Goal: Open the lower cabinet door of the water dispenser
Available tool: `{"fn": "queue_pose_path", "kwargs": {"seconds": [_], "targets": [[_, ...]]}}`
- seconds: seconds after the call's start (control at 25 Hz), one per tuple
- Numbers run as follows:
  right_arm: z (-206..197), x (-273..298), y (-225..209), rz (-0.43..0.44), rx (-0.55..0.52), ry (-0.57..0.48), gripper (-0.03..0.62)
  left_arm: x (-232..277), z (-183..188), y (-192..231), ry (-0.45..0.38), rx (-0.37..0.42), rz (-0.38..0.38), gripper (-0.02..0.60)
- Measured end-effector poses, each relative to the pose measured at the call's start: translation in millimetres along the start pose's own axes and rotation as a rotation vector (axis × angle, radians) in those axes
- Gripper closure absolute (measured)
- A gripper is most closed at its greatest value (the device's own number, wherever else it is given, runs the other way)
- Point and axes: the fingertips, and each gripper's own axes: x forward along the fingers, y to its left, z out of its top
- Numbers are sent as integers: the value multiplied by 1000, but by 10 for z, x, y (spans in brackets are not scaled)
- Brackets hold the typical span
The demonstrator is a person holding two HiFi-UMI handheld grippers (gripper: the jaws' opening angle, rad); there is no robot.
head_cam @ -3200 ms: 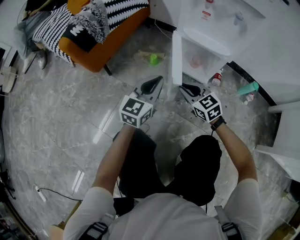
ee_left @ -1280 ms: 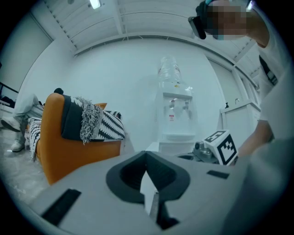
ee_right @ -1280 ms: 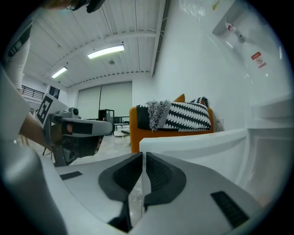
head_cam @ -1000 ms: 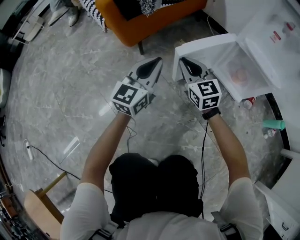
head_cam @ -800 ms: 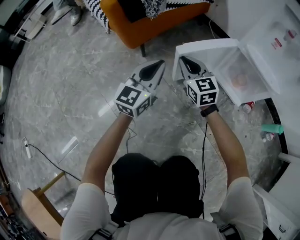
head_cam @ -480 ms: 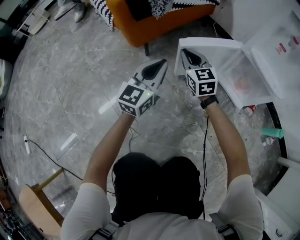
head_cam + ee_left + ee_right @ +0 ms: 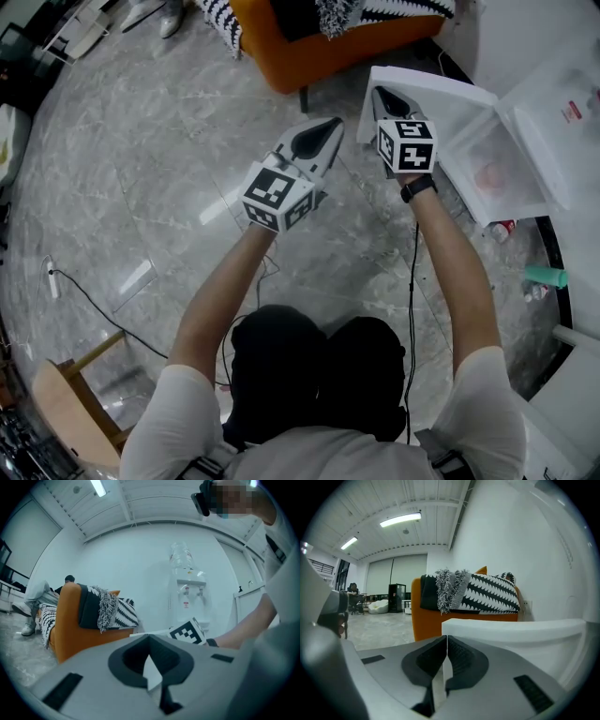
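Note:
The white water dispenser (image 7: 562, 103) stands at the right, with its lower cabinet (image 7: 487, 173) showing inside. Its white lower door (image 7: 441, 94) is swung wide, toward the orange sofa. My right gripper (image 7: 380, 92) is shut, with its tips at the door's free edge and nothing seen between the jaws. In the right gripper view the shut jaws (image 7: 446, 638) sit just in front of the door's white edge (image 7: 515, 632). My left gripper (image 7: 335, 123) is shut and empty, held over the floor left of the door. The left gripper view shows its closed tips (image 7: 149, 637) and the dispenser (image 7: 190, 597) beyond.
An orange sofa (image 7: 328, 42) with striped cushions stands close behind the door. A red-capped bottle (image 7: 502, 228) and a green bottle (image 7: 546, 275) lie on the floor by the dispenser. A cable (image 7: 94, 305) and a wooden stool (image 7: 70, 389) are at the lower left.
My right gripper has moved away from me with the door, which has swung wider toward the sofa. The left gripper has stayed about where it was.

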Motion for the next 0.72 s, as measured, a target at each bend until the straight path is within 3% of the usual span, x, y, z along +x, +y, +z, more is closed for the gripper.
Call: {"fn": "queue_pose_path", "kwargs": {"seconds": [0.72], "targets": [[50, 414, -344, -62, 92, 37, 583, -119, 11, 127, 24, 17, 45, 568]]}}
